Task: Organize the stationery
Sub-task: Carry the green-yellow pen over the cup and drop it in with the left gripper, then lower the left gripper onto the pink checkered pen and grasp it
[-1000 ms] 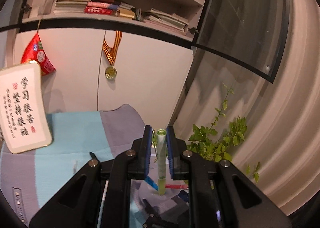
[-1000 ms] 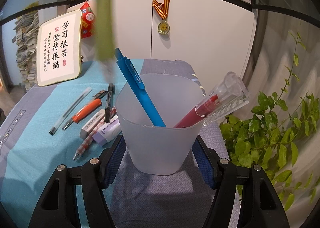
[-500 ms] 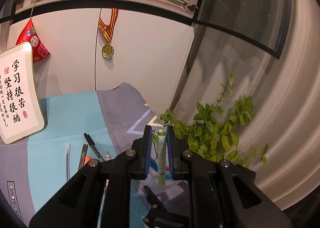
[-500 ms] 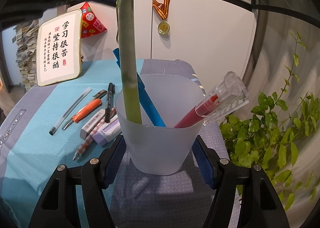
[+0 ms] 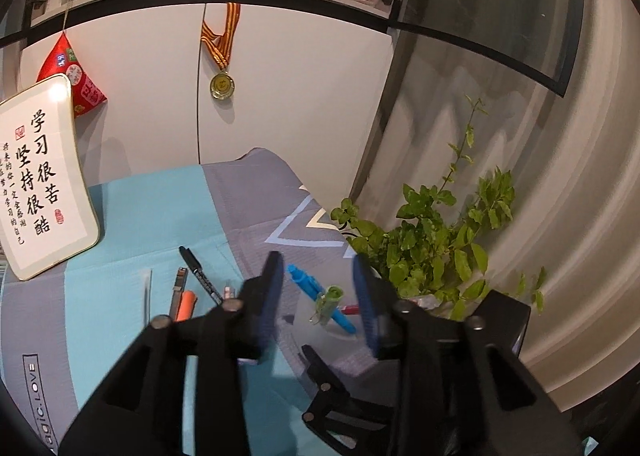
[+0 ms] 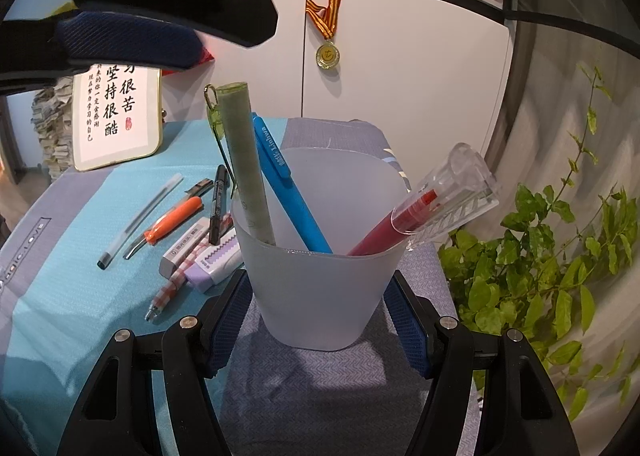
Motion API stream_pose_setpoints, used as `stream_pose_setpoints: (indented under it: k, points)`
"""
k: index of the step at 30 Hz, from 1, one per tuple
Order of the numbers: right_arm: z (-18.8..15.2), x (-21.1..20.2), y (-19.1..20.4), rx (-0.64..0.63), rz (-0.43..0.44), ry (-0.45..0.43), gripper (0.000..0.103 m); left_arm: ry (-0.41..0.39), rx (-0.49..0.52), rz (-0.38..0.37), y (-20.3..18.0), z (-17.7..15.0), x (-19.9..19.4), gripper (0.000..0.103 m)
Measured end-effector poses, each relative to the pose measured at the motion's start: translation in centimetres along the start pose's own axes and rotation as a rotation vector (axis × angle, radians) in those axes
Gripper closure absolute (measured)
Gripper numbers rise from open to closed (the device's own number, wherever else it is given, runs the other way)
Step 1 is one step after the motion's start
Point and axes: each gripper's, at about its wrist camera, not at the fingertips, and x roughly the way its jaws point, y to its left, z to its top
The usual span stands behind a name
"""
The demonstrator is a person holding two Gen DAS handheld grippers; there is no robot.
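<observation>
Pen (image 5: 329,298) loose between opened tool (image 5: 320,292)

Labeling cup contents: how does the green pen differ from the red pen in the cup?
The green pen stands near upright against the cup's left wall; the red pen leans far over the right rim. The green pen has a matte body with a translucent green clip on top; the red pen wears a bulky clear cap. Both rest inside the frosted cup, free of the grippers.

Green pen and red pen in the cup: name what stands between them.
In the right wrist view, the blue pen leans between the green pen and the red pen inside the cup.
</observation>
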Motion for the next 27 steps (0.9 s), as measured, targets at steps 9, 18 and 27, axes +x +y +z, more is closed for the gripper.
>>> stream_pose_setpoints:
  k: [9,18,27]
  points:
    - [-0.2,0.0,0.2,-0.008,-0.007,-0.001,0.034,-0.022,-0.016,0.031,1.9,-0.5,-2.4,0.062]
    - [-0.2,0.0,0.2,-0.008,-0.007,-0.001,0.034,0.09,-0.096,0.098,6.6,-3.9,-1.3,0.063]
    - [-0.2,0.0,0.2,-0.01,-0.009,-0.002,0.034,0.255,0.004,0.146,6.0,-8.5,3.8,0.064]
